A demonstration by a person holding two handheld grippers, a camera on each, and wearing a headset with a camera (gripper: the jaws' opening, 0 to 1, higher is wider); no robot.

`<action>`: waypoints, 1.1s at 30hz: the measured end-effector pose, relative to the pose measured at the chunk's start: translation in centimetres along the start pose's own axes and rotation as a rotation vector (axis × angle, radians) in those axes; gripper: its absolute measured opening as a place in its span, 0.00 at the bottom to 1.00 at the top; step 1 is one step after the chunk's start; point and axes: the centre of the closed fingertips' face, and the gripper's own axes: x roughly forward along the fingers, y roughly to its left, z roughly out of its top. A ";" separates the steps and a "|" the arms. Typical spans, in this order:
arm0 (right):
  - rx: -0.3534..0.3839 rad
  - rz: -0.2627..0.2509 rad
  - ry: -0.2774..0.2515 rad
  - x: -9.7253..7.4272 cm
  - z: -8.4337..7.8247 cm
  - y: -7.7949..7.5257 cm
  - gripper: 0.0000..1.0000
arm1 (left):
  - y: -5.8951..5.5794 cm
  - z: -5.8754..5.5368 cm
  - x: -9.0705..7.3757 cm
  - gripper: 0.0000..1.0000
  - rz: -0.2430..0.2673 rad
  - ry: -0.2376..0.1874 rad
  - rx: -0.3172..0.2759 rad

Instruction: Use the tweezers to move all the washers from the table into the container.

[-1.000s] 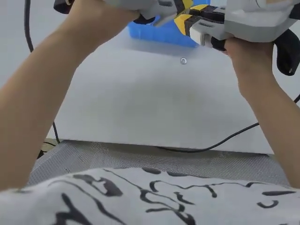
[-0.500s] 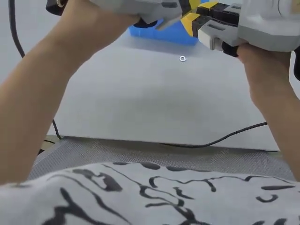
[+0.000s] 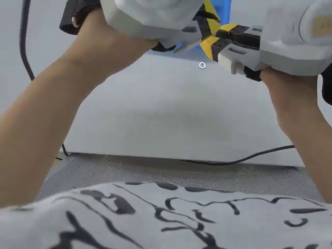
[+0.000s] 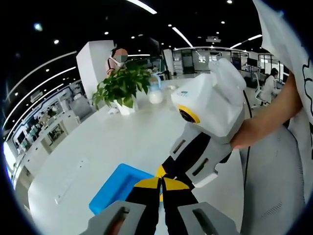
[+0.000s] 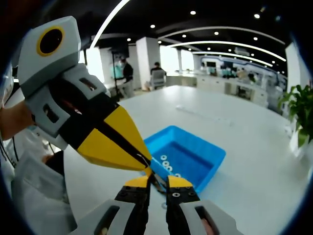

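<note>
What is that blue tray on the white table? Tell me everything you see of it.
The blue plastic-looking tray is a shallow, open rectangle with a raised rim and rounded corners. It lies flat on the white table. A few small silvery ring washers lie on its floor toward one side; the rest of the floor is bare.

Washer (image 3: 202,65) lies on table (image 3: 155,119) — yellow fingers (image 3: 210,47) apparently meeting above.

Left tongs (image 4: 161,185) and right tongs (image 5: 157,183) tip to tip (both pinched closed), arms (image 3: 57,119) stretched forward
</note>
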 end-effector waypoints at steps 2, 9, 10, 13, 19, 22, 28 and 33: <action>0.000 0.005 0.001 0.3 -0.4 0.1 0.08 | -0.1 -0.3 0.2 0.00 -0.006 0.006 -0.008; 0.017 0.012 0.023 0.5 -1.2 0.2 0.08 | -0.4 -1.2 0.8 0.00 -0.025 0.011 -0.037; 0.023 0.014 0.029 0.6 -1.4 0.2 0.08 | -0.5 -1.3 0.9 0.00 -0.027 0.015 -0.036; 0.027 0.022 0.044 0.8 -1.8 0.1 0.08 | -0.7 -1.7 1.3 0.00 -0.036 0.027 -0.036; 0.035 0.023 0.058 1.2 -2.4 0.0 0.08 | -0.5 -2.2 1.7 0.00 -0.040 0.034 -0.052; 0.034 0.026 0.064 1.3 -2.6 0.1 0.08 | -0.6 -2.4 1.8 0.00 -0.042 0.040 -0.050; 0.027 0.045 0.070 1.5 -2.9 0.1 0.08 | -0.5 -2.3 2.0 0.00 -0.049 0.034 -0.062; -0.032 0.064 0.093 1.5 -3.1 0.2 0.07 | -0.9 -2.2 2.1 0.00 -0.063 0.055 -0.034</action>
